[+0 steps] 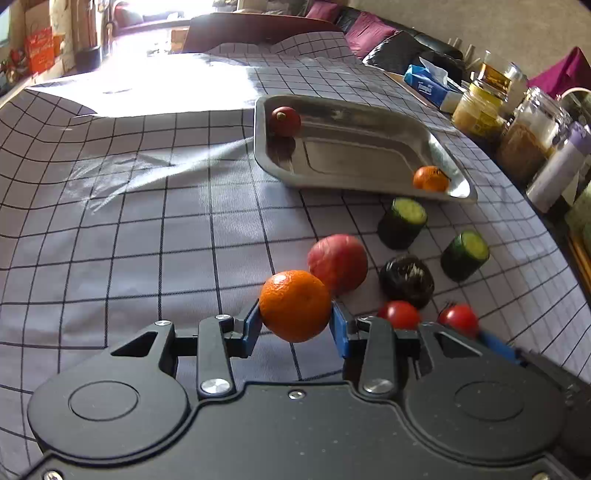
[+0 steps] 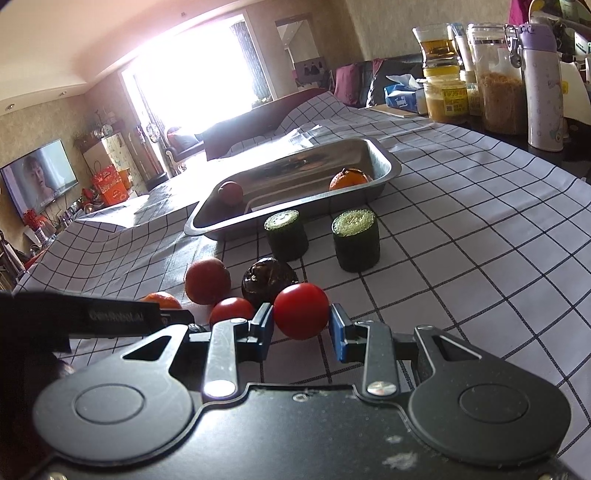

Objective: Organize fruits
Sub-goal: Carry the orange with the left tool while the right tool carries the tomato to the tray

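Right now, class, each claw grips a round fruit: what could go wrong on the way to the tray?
1. The orange is round and pinched only at its sides by the left claw; it could slip out.
2. The right claw may squash its tomato.
3. Lifting could knock the apple rolling.

Both wrist views set close above checked cloth (image 1: pixel 147 221), angled down toward tray (image 1: pixel 354 107); fruit cluster shared.

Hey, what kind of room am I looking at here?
Probably a lived-in home's living and dining room: a television on the wall, a sofa with purple cushions, and food jars on a checked tablecloth.
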Available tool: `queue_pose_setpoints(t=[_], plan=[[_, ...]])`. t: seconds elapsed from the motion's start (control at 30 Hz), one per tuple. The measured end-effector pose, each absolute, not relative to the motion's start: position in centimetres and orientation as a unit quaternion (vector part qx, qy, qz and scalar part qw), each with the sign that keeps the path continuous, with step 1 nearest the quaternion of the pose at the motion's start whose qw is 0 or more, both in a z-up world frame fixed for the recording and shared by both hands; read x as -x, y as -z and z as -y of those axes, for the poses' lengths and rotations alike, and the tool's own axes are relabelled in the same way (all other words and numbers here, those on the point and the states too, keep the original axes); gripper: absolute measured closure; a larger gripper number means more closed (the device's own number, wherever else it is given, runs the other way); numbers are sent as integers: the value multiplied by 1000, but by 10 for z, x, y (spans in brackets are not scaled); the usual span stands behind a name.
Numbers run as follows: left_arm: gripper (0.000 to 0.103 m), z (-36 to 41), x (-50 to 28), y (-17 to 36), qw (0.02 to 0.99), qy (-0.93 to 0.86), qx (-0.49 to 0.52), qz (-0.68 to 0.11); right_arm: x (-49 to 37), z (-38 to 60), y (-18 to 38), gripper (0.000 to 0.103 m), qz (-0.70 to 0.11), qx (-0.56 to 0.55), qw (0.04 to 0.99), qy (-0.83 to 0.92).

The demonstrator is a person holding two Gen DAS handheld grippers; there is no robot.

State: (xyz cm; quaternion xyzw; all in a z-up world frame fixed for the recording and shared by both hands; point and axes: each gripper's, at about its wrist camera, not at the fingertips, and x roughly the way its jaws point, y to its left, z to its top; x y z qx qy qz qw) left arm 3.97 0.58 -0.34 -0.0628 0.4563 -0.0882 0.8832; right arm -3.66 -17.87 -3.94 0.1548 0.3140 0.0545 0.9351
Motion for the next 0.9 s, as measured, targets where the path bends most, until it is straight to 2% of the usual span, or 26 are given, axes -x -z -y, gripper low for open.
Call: queue_pose_setpoints(t=[0.3,0.63,0.9], plan=[[55,2,-69,-32,880,81,75,-462,16,190,10,69,-365,-146,915,-86],[55,25,-102,-73,899,74,90,-422,-36,208,-53,69,-360,-143,918,-83],[55,31,-121,-74,902,66,91,-416,-86,211,-73,69,-367,-140,918,-63]])
